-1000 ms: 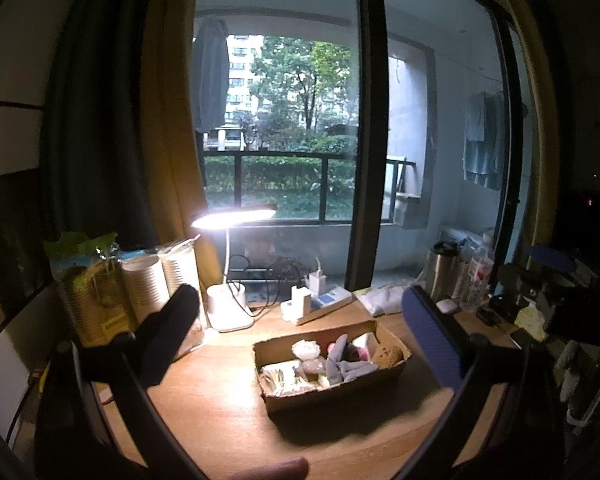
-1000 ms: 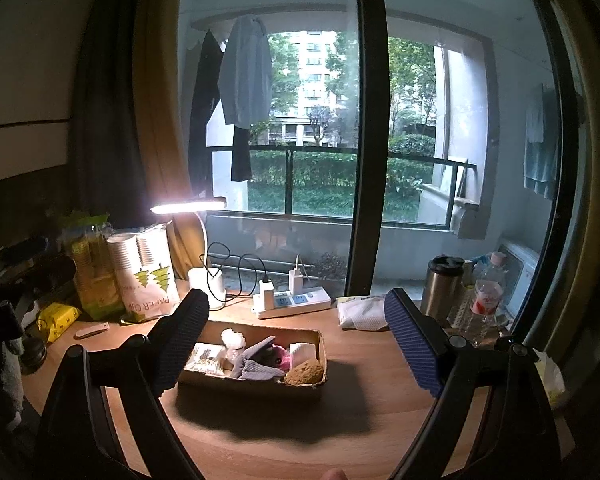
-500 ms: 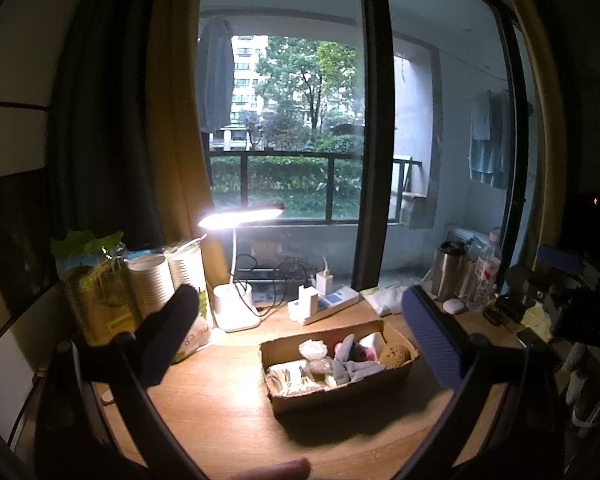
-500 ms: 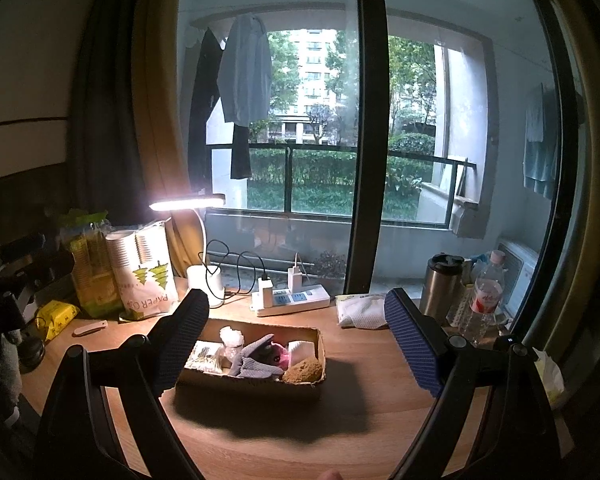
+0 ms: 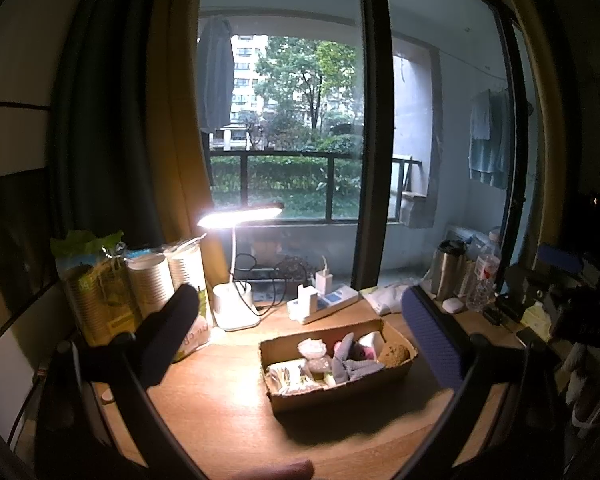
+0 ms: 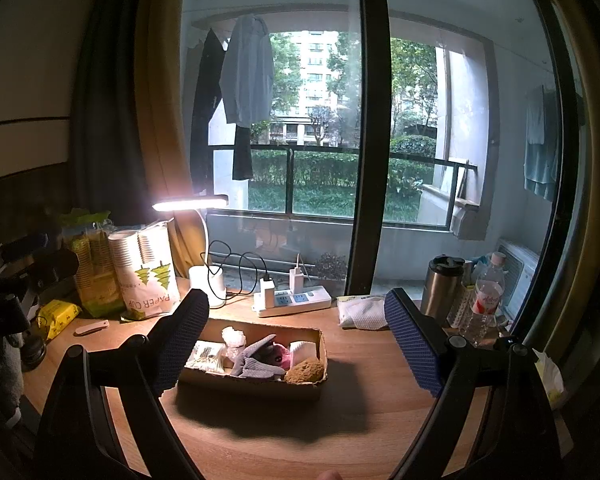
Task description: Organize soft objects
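Observation:
A shallow cardboard box (image 5: 342, 388) (image 6: 256, 384) sits mid-desk, holding soft items: a grey knitted cloth (image 5: 350, 364) (image 6: 256, 362), a brown sponge (image 5: 394, 354) (image 6: 305, 370), a pink plush (image 6: 280, 356), a white block (image 5: 370, 340) and white packets (image 5: 290, 374). My left gripper (image 5: 300, 332) is open and empty, held above the desk in front of the box. My right gripper (image 6: 296, 340) is open and empty, also short of the box.
A lit desk lamp (image 5: 236, 312) (image 6: 204, 280), paper-cup sleeves (image 5: 156, 292) (image 6: 148, 272), a power strip (image 5: 324, 306) (image 6: 296, 300), a white cloth pack (image 6: 360, 312), a steel tumbler (image 6: 442, 292) and a water bottle (image 6: 486, 300) line the desk's back edge by the window.
Both views have drifted only slightly; the left wrist view shifted a little so the box sits slightly further right. Both grippers stay open and empty.

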Demonstrator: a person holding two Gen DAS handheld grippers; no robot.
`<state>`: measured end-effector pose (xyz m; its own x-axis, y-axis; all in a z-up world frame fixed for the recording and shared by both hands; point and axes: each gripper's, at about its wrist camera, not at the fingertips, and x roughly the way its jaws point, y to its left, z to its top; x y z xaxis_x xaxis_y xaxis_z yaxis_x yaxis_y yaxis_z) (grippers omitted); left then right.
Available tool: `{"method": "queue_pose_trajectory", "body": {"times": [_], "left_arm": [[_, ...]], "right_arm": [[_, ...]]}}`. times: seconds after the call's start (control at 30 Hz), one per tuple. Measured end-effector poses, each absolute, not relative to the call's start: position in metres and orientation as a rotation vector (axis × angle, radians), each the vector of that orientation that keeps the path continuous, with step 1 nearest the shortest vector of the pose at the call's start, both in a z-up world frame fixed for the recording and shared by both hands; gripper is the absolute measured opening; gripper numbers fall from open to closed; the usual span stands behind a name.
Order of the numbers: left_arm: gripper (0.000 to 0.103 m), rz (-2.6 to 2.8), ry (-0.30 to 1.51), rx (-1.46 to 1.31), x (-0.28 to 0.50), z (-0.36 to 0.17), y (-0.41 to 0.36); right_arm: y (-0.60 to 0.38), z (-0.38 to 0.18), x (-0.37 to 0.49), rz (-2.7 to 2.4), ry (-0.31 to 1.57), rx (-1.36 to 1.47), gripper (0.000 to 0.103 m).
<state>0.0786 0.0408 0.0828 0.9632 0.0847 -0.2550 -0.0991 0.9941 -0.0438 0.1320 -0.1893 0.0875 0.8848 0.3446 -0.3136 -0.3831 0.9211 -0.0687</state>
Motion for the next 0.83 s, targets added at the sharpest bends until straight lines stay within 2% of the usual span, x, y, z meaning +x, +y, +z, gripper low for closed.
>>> {"method": "queue_pose_trajectory", "body": {"times": [0.83], "left_arm": [[0.102,0.056,0.251,-0.068,0.08,0.083,0.031]], "right_arm": [[-0.192,0.084,0.133,0.374,0.311,-0.133,0.092]]}}
